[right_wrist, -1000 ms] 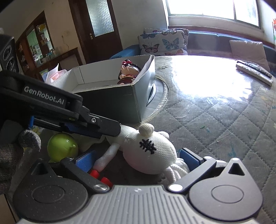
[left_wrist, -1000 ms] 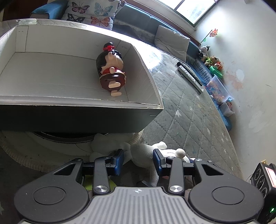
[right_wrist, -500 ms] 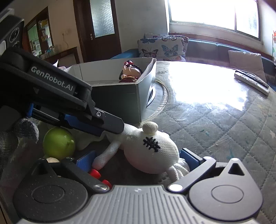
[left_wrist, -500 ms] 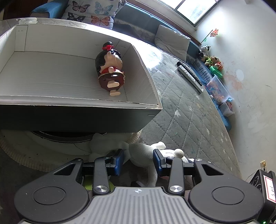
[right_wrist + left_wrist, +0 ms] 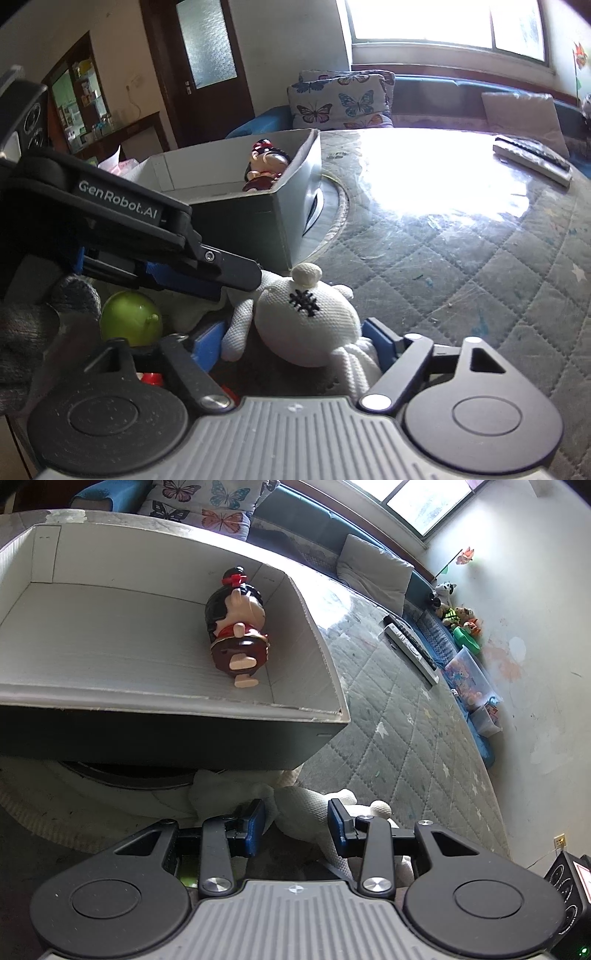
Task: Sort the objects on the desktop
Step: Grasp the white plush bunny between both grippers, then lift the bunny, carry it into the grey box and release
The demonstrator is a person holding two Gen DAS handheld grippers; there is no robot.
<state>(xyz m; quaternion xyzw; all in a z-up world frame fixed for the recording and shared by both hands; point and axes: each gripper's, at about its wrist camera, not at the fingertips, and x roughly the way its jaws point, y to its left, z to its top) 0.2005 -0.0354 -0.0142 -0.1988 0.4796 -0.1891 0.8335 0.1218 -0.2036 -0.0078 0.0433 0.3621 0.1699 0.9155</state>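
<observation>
A white knitted toy (image 5: 306, 325) lies on the quilted table in front of a grey open box (image 5: 155, 734). A cartoon girl figurine (image 5: 236, 635) lies inside the box; it also shows in the right wrist view (image 5: 266, 166). My right gripper (image 5: 295, 339) is open, its jaws on either side of the knitted toy's head. My left gripper (image 5: 297, 823) is open just above the toy's body (image 5: 299, 808). The left gripper (image 5: 236, 277) reaches in from the left in the right wrist view. A green ball (image 5: 129, 321) lies left of the toy.
Two remote controls (image 5: 410, 646) lie far right on the table; they also show in the right wrist view (image 5: 532, 158). A round mat (image 5: 44, 805) sits under the box. Small red pieces (image 5: 151, 378) lie near my right gripper. A sofa with cushions stands beyond the table.
The left gripper has risen slightly, so the box sits a little lower in its view. The right gripper has crept closer around the knitted toy's head. Both stay open.
</observation>
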